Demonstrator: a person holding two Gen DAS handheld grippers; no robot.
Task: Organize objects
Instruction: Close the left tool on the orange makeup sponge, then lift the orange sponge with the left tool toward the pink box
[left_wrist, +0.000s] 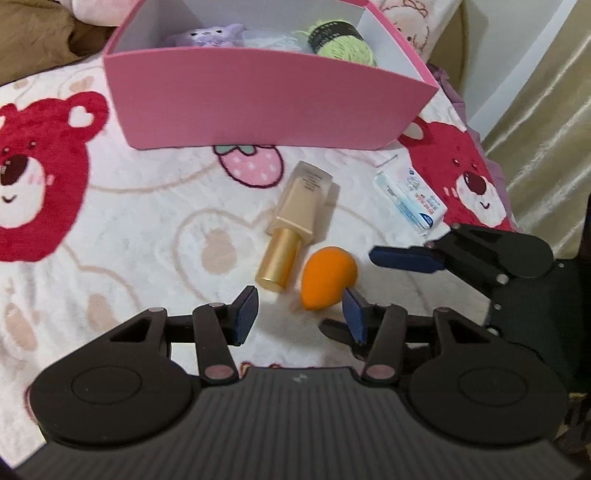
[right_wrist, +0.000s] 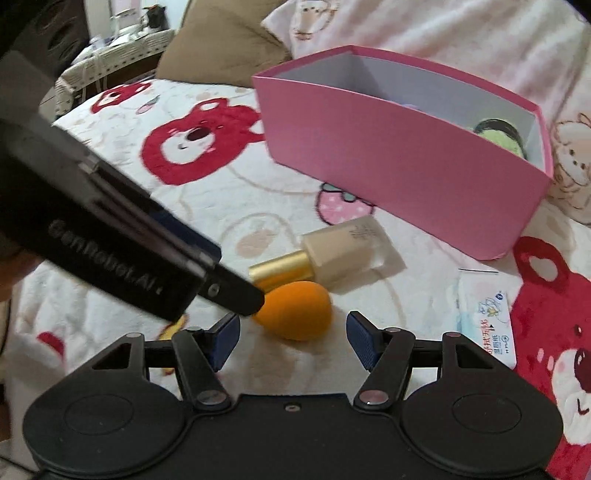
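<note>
Left tongs spread, orange sponge just ahead partly behind one pad, right tongs spread and empty, pink box beyond hiding most contents

A bed blanket, white with red bears, carries everything. A pink box sits at 12 o'clock. Toward the centre lies a gold-capped bottle, an orange sponge just beside its cap at 5 o'clock. A wipes packet lies at 3 o'clock.
</note>
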